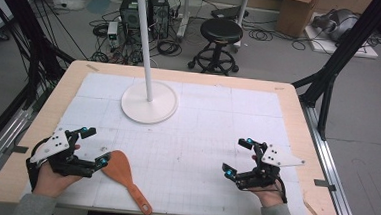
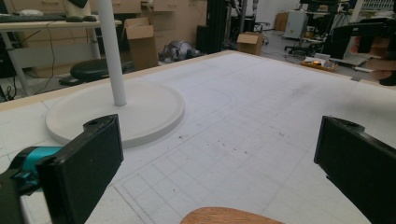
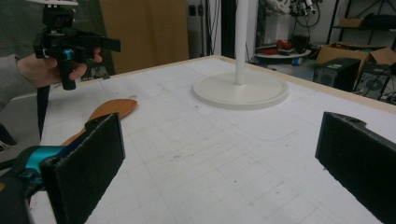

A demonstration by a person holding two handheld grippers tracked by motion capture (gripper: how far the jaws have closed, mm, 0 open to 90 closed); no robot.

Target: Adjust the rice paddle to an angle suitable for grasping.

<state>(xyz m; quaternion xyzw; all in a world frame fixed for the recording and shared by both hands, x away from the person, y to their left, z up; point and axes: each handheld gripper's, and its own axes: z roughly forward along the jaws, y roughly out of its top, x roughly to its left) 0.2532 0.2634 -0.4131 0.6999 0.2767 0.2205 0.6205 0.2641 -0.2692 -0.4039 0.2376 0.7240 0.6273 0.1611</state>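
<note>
Wooden spatula is lying flat on the table, just beside the left gripper, whose fingers are standing wide apart, likely readying a grab. Right gripper is hovering well apart, fingers spread, empty.

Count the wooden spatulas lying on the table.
1. The wooden spatula lies flat on the white mat near the front edge, beside the left gripper, its handle pointing toward the person. No others are visible.
</note>
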